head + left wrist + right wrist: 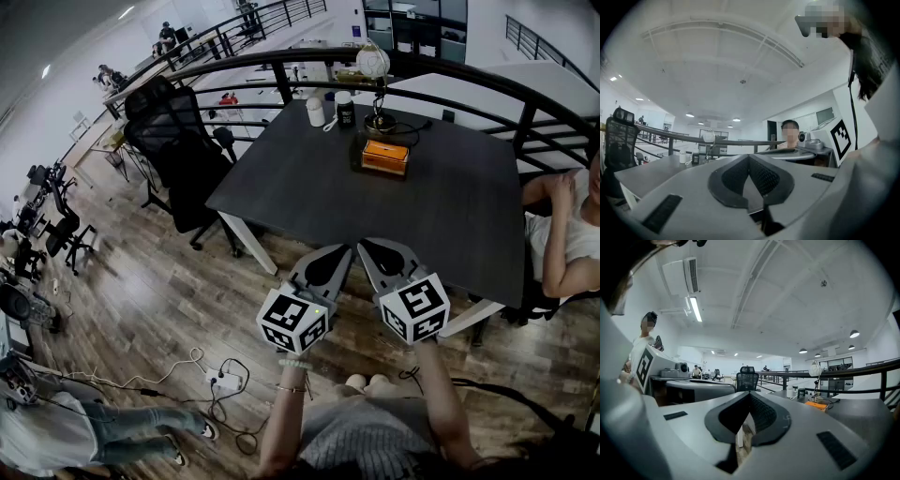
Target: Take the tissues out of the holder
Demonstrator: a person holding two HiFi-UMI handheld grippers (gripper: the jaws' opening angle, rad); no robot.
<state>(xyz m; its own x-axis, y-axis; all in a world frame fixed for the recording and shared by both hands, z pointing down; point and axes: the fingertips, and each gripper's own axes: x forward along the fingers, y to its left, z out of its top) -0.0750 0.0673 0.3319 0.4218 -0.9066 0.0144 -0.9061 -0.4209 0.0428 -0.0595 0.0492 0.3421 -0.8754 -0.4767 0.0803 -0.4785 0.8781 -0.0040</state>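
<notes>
Close in front of the person, the left tongs point(348, 247) point(749, 161) and the right tongs point(365, 247) point(749, 398) are held side by side over the near edge of the dark desk point(309, 178). Both are pressed fully together with nothing between them. Well beyond them, toward the desk's far side, sits the tissue holder point(385, 156) point(817, 404), a low box with an orange top on a dark base. Its contents are too small to make out. Just behind it stand a white bottle point(315, 112), a dark jar point(345, 110) and a globe lamp point(374, 64).
</notes>
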